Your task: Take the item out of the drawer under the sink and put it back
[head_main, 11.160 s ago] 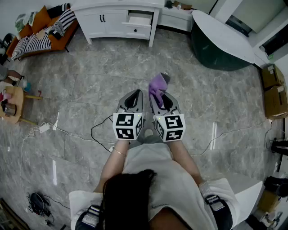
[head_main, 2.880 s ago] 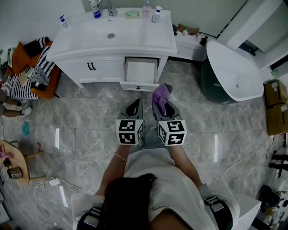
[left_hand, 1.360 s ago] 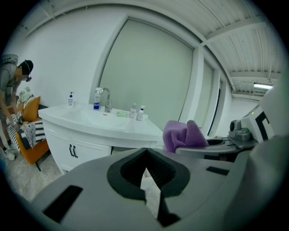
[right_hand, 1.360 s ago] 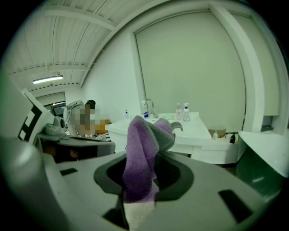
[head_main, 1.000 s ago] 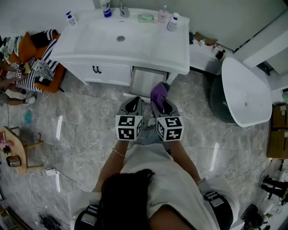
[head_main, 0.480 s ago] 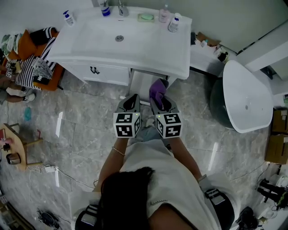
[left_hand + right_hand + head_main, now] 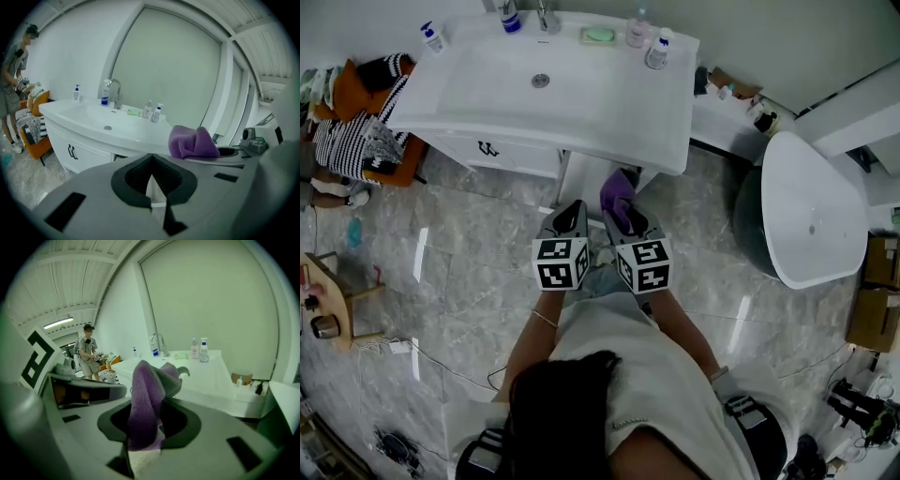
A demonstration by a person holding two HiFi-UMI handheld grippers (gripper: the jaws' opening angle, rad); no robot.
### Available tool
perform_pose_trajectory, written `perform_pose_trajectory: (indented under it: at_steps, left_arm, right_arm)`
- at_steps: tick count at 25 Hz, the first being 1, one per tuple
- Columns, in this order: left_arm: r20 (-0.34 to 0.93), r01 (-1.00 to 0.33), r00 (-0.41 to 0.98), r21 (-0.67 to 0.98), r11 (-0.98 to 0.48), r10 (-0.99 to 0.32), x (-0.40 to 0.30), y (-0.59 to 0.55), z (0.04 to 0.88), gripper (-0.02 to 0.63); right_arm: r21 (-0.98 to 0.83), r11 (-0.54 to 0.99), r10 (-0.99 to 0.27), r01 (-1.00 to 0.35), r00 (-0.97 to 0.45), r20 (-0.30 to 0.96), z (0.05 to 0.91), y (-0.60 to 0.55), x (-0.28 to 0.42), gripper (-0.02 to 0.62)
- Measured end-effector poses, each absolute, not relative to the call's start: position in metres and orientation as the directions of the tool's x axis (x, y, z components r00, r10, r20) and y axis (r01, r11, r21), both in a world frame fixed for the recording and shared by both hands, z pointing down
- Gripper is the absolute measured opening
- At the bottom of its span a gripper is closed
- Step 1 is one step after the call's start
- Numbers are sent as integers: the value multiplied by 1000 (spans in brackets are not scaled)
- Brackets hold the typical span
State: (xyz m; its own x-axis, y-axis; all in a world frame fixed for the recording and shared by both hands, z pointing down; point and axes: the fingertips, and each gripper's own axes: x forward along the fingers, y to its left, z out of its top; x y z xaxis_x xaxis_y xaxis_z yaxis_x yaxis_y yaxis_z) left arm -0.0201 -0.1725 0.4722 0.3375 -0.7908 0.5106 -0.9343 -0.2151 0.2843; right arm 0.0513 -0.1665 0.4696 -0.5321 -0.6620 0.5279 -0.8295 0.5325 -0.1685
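A purple cloth (image 7: 616,192) sticks up out of my right gripper (image 7: 623,212), which is shut on it; in the right gripper view the cloth (image 7: 147,399) hangs folded between the pads. My left gripper (image 7: 571,210) is shut and holds nothing, close beside the right one. Both point at the white sink vanity (image 7: 581,98). Just ahead of the jaw tips, the open drawer (image 7: 579,180) shows under the counter's edge, mostly hidden by the grippers. The left gripper view shows the cloth (image 7: 192,142) at its right and the vanity (image 7: 93,129) beyond.
Bottles and a soap dish (image 7: 600,35) stand along the back of the sink. A white bathtub (image 7: 811,220) is to the right. An orange chair with striped fabric (image 7: 366,131) stands left of the vanity, where a person (image 7: 89,355) stands. Cables lie on the marble floor (image 7: 450,281).
Both grippers and the cloth have come closer to the vanity, so the cloth now sits just in front of the drawer. The grip on the cloth is unchanged.
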Motion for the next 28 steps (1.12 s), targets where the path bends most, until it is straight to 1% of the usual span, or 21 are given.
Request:
perform_pose_trajectory:
  at_steps: [11, 16, 23, 28]
  left_arm:
    - [516, -942, 309, 284, -180, -799, 0, -200, 479, 3]
    - [543, -949, 292, 269, -166, -787, -3, -199, 490, 3]
    - [561, -949, 281, 282, -139, -778, -13, -208, 502, 3]
    - [576, -944, 304, 290, -158, -759, -14, -214, 512, 3]
  right_arm:
    - [-191, 603, -588, -774, -594, 549, 484, -185, 59, 140]
    - [-159, 640, -559, -752, -597, 576, 496, -184, 53, 140]
    - [-177, 634, -552, -753, -601, 578, 498, -198, 46, 140]
    - [-180, 620, -554, -764, -588, 589, 507, -202, 44, 140]
